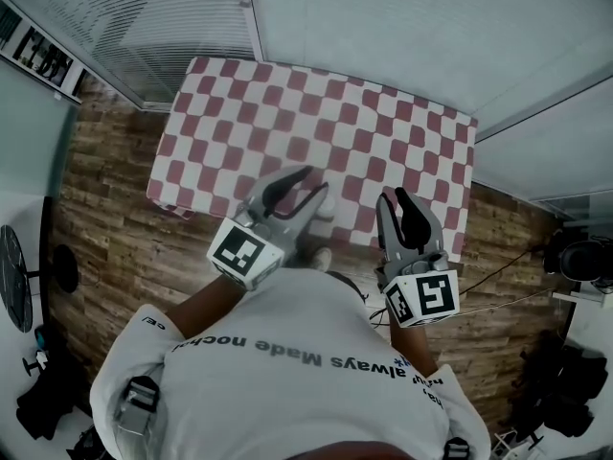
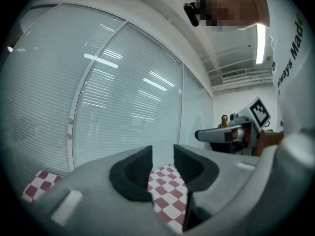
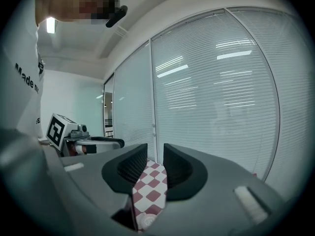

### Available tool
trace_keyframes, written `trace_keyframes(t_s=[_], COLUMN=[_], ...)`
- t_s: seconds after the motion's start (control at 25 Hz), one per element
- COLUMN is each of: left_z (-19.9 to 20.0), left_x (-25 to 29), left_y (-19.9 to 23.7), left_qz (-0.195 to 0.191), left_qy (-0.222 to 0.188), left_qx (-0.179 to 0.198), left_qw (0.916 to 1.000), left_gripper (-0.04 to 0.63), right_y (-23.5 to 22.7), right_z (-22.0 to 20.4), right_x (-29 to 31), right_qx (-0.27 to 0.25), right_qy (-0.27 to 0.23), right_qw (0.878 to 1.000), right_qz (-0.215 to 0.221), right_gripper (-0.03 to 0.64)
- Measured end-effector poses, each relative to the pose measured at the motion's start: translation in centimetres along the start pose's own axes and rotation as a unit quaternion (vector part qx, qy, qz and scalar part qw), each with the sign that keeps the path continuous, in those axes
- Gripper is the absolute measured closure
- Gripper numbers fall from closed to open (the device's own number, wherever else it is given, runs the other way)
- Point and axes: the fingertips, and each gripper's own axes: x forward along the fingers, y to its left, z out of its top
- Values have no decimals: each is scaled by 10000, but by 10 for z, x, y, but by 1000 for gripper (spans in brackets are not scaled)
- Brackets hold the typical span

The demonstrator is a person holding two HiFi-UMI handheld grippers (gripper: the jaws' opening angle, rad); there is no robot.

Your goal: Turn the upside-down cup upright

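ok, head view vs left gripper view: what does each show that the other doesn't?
Head view only: the whole checkered tablecloth edge to edge, the wood floor, and the marker cube on the left tongs. Left gripper view only: a ceiling light, and a look straight along the left tongs' jaws, narrowly apart with nothing between them. Both: the right tongs, the blinds, and part of the checkered tablecloth.

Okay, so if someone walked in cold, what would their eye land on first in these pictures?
The red-and-white checked tablecloth in the middle of the head view, bright against the wooden floor. Then the left hand-held gripper and right hand-held gripper over its near edge, jaws slightly apart, nothing between them. Slatted blinds fill the glass walls behind.
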Motion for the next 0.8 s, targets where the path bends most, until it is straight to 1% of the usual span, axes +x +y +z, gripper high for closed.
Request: trace_keyframes(t_s=[0.12, 0.4, 0.52, 0.6, 0.8], left_z=[-1, -4, -2, -4, -7], left_x=[1, -3, -1, 0, -1], left_y=[0, -4, -5, -4, -1], left_qz=[-10, -12, -26, 5, 28], left_qy=[10, 71, -65, -120, -79], left_qx=[-40, 9, -49, -2, 1], left_qw=[10000, 10000, 10000, 9999, 10000], left_gripper=[459, 460, 463, 463, 463], right_y=[1, 1, -2, -4, -2], right_z=[-1, 0, -2, -4, -6], right_x=[1, -3, -4, -4, -3], right_qx=[11, -42, -46, -57, 32], right_qy=[7, -7, -16, -21, -97], right_qw=[10000, 10000, 10000, 10000, 9999], right_qz=[15, 43, -2, -46, -36], right_gripper=[512, 515, 515, 515, 515])
